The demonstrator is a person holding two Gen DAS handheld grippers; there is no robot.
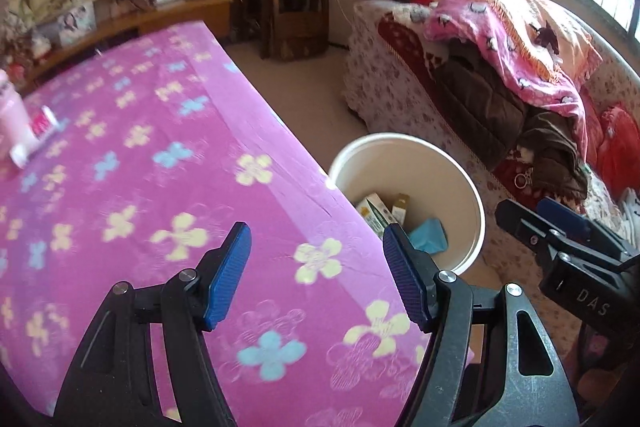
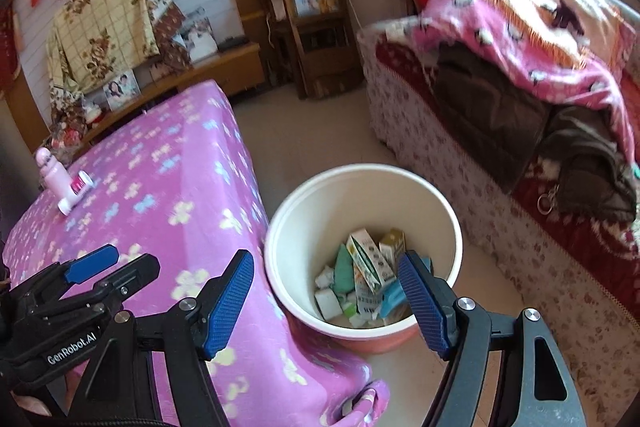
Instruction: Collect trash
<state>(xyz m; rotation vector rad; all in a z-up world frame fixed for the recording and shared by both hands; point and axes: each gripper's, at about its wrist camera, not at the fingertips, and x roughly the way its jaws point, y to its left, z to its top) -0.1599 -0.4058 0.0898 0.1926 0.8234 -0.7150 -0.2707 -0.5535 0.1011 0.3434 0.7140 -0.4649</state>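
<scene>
A cream trash bucket [image 2: 362, 187] stands on the floor beside the table, holding milk cartons [image 2: 366, 261], teal wrappers and white scraps. My right gripper [image 2: 326, 261] hovers open above the bucket's near rim with nothing between its blue pads. Over the table's pink flowered cloth [image 1: 160, 187] my left gripper [image 1: 316, 239] is open and empty too, with the bucket [image 1: 424, 179] just past its right finger. A pink bottle [image 2: 52, 171] and a red-and-white tube [image 2: 76, 193] lie at the table's far left; the left wrist view shows the tube [image 1: 40, 129] at its left edge.
A couch [image 2: 460, 163] piled with a pink blanket [image 2: 520, 39] and dark clothes runs along the right. Wooden shelving [image 2: 316, 47] stands at the back, and a low cabinet with photos [image 2: 120, 89] stands behind the table. Bare floor [image 2: 312, 135] separates table and couch.
</scene>
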